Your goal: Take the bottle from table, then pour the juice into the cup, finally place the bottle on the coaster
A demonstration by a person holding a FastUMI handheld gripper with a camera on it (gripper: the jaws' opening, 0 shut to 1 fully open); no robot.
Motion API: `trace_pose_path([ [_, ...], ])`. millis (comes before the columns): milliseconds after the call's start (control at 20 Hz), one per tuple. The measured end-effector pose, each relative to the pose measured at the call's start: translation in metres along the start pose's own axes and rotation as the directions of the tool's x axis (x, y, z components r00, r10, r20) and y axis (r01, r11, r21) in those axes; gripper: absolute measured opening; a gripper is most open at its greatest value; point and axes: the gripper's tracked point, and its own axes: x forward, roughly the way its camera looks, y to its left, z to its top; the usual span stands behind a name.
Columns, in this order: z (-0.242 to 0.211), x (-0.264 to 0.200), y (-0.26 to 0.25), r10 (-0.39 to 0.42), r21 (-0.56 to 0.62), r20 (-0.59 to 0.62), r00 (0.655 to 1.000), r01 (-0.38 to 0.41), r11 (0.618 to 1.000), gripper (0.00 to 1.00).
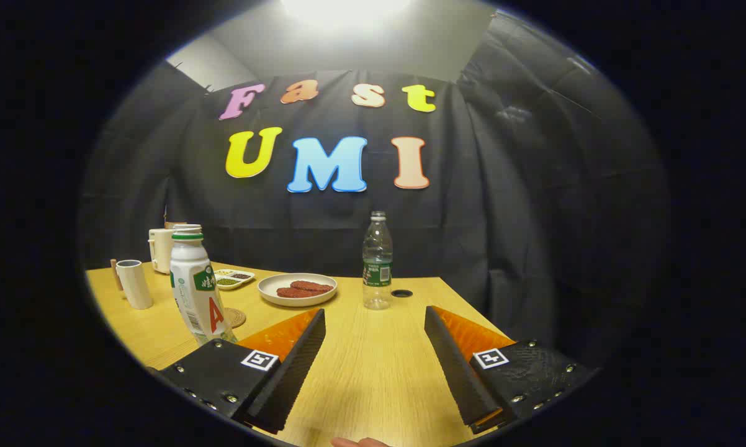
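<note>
Two fingers of the hand-held gripper (374, 323) spread wide over the wooden counter (373, 372), level and pointing forward, holding nothing. The white juice bottle (194, 287) with a green cap stands upright just left of the left finger. The round coaster (235, 317) lies right behind it. A white cup (134, 284) stands farther left. Beyond the fingers sit a plate of meat (297, 289) and a clear water bottle (377, 261).

plate of sausages (297, 289), water bottle (377, 261), mug (160, 248)
</note>
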Motion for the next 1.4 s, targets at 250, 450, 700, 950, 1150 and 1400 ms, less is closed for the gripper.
trace_pose_path([
  [250,0.035,0.008,0.046,0.071,0.105,0.017,0.997,-0.072,0.992,0.99],
  [450,0.040,-0.008,0.072,0.076,0.109,-0.004,0.997,-0.075,0.991,0.99],
  [700,0.039,-0.036,0.097,0.065,0.066,-0.013,0.998,-0.064,0.996,0.99],
  [950,0.024,-0.045,0.135,0.100,0.040,-0.041,0.994,-0.098,0.994,0.99],
  [1150,0.019,-0.045,0.158,0.109,0.048,-0.045,0.993,-0.106,0.993,0.99],
  [1400,0.006,-0.031,0.181,0.092,0.045,-0.061,0.994,-0.089,0.995,0.99],
])
